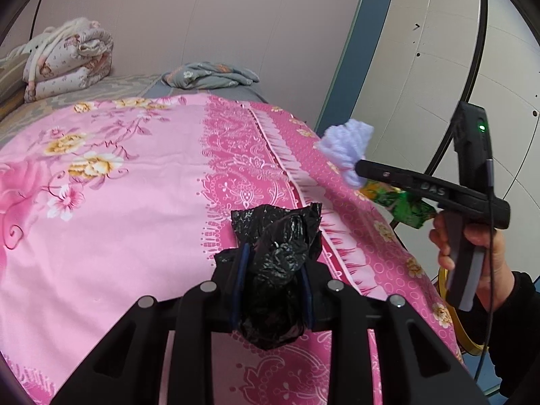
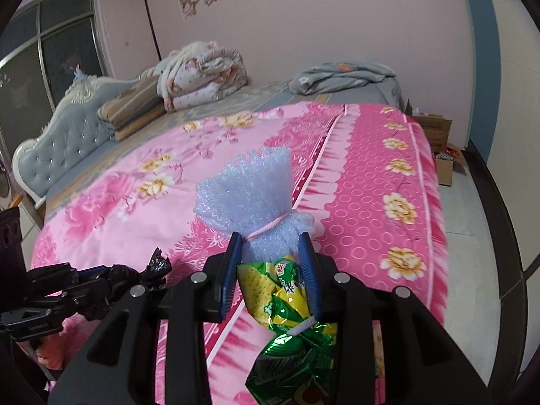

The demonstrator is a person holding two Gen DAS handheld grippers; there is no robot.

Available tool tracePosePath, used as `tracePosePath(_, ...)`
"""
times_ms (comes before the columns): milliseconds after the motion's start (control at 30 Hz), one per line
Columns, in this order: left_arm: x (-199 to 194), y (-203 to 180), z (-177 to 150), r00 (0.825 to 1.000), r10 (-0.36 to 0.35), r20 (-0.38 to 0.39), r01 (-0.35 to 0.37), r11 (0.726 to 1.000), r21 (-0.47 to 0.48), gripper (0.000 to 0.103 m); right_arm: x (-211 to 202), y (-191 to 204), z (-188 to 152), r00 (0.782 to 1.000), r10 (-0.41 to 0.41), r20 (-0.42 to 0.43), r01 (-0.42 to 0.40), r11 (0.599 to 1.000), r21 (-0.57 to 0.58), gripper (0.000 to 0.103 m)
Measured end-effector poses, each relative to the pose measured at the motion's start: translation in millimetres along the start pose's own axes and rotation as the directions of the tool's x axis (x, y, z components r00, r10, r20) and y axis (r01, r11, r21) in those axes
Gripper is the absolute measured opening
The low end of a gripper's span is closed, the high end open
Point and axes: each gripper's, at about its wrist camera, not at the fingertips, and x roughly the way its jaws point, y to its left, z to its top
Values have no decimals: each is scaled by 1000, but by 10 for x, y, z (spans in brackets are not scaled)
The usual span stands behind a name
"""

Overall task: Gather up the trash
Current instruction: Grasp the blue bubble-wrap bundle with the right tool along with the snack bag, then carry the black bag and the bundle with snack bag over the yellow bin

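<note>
Trash is already in both grippers, held above the pink bedspread (image 1: 128, 202). The left gripper (image 1: 275, 270) is clamped on a crumpled black plastic bag (image 1: 276, 236); the right gripper (image 2: 270, 270) pinches a foam net (image 2: 251, 192) and green snack wrapper (image 2: 290, 337), bundle lengthwise along its fingers. They are near each other, right gripper to the right of the bag; merging them likely means swinging the right gripper leftward.

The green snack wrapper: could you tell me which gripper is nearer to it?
Right. The right gripper is shut on the green snack wrapper and a foam net; the left gripper holds a black bag off to its left.
</note>
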Motion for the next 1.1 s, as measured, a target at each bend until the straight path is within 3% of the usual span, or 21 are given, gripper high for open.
tracePosePath(333, -555, -80, 118, 996, 17, 93, -18, 1000, 9, 25, -807, 58, -19, 996, -26, 82, 22, 998, 52, 33)
tracePosePath(567, -1009, -340, 271, 983, 79, 164, -83, 996, 21, 25, -1446, 148, -90, 988, -50, 143, 38, 996, 86, 33)
tracePosePath(867, -1547, -865, 369, 970, 19, 244, -31, 998, 47, 25, -2151, 208, -257, 973, -108, 203, 77, 985, 155, 33)
tracePosePath(1100, -1899, -1366, 428, 950, -38, 311, 4, 994, 109, 25, -2848, 284, -364, 944, -176, 279, 129, 975, 180, 33)
